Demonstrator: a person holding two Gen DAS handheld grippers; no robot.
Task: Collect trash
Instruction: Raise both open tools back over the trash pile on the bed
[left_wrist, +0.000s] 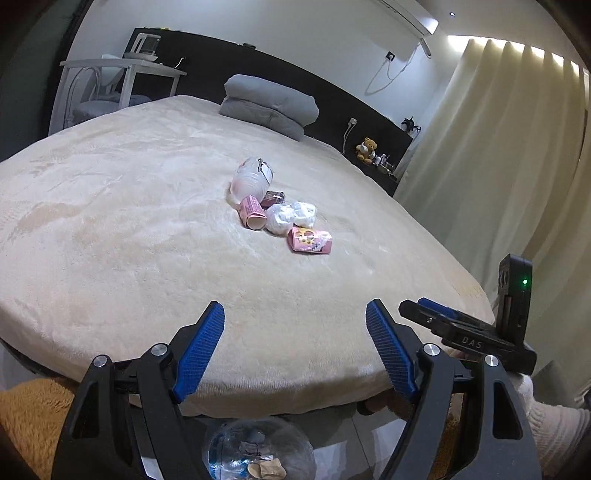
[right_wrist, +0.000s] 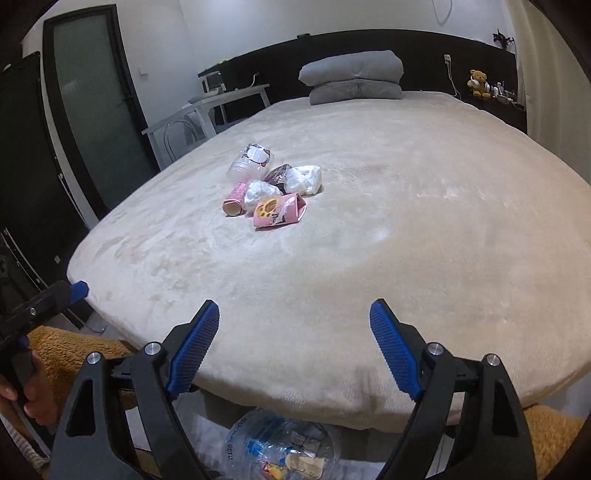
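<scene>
A small heap of trash lies mid-bed on the cream blanket (left_wrist: 129, 221): a crushed clear plastic bottle (left_wrist: 251, 179), a pink paper cup (left_wrist: 253, 212) on its side, a dark wrapper (left_wrist: 273, 197), two crumpled white tissues (left_wrist: 291, 216) and a flattened pink snack carton (left_wrist: 309, 240). The same heap shows in the right wrist view, with the carton (right_wrist: 279, 211) nearest. My left gripper (left_wrist: 295, 314) is open and empty above the bed's near edge. My right gripper (right_wrist: 293, 314) is open and empty there too. A clear container holding trash (right_wrist: 280, 446) stands on the floor below both grippers.
Folded grey bedding (left_wrist: 271, 105) lies at the headboard. A white desk (left_wrist: 122, 79) stands left of the bed and curtains (left_wrist: 498, 147) hang on the right. A teddy bear (left_wrist: 367, 149) sits on a dark side shelf. An orange rug (left_wrist: 29, 424) covers the floor.
</scene>
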